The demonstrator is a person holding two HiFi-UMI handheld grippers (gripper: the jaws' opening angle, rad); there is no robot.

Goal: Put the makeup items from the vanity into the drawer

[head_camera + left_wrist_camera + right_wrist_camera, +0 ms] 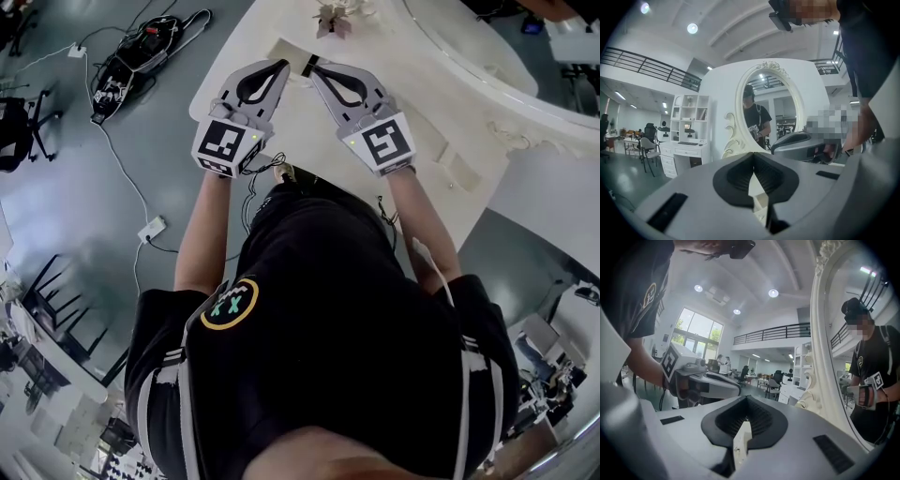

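The left tongs and right tongs are both pressed together and empty, side by side above the white desk. A small dark item, possibly makeup, lies on the desk between their tips.

We wear a black short-sleeved T-shirt with a round yellow-ringed badge bearing green crosses, and white-striped straps over both shoulders. Our left gripper and right gripper are pale grey with black-lined fingers. Each carries a cube of black-and-white square markers. A white cable runs along our right forearm.
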